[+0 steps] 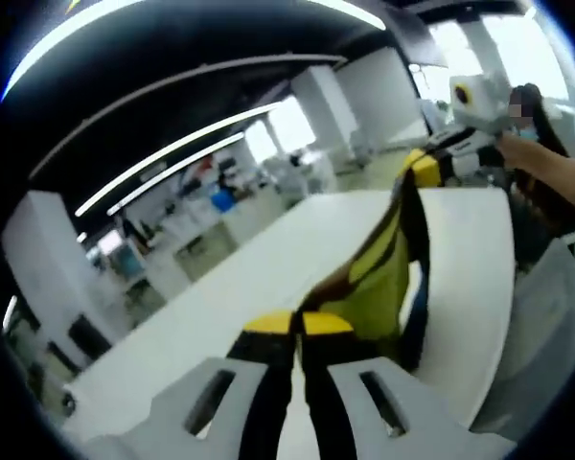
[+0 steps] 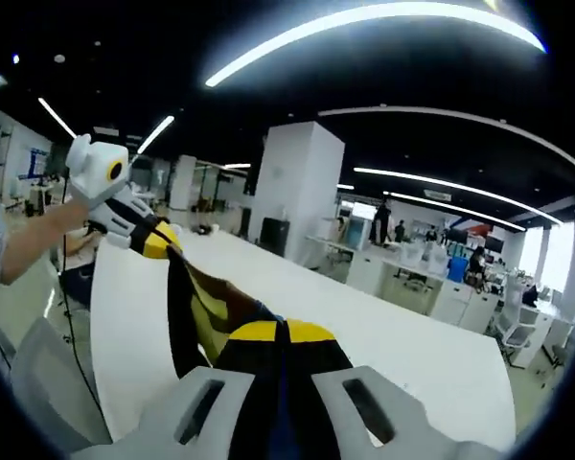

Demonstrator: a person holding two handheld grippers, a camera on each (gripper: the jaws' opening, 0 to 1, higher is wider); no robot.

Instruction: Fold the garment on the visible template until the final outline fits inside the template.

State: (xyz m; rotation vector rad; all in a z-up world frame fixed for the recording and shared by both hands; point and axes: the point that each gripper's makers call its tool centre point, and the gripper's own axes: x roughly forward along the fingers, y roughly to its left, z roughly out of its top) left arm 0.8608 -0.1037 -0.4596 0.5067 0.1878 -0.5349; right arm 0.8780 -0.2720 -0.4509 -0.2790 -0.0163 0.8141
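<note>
Garment (image 1: 383,268), yellow and black, hangs stretched above the white table (image 1: 268,278), its long axis running between the left gripper (image 1: 298,324) and right gripper (image 2: 284,332), both clamped on opposite ends.

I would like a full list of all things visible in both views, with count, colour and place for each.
garment: one, yellow-green and black, stretched in the air between both grippers, above the table
table: one, white, long, under the garment
office desks and pillars: several, white, in the background
ceiling lights: several, white strips, overhead
left gripper: one, white with yellow tips, shut on the garment
right gripper: one, same colours, shut on the garment
person's forearm: one, behind the left gripper
</note>
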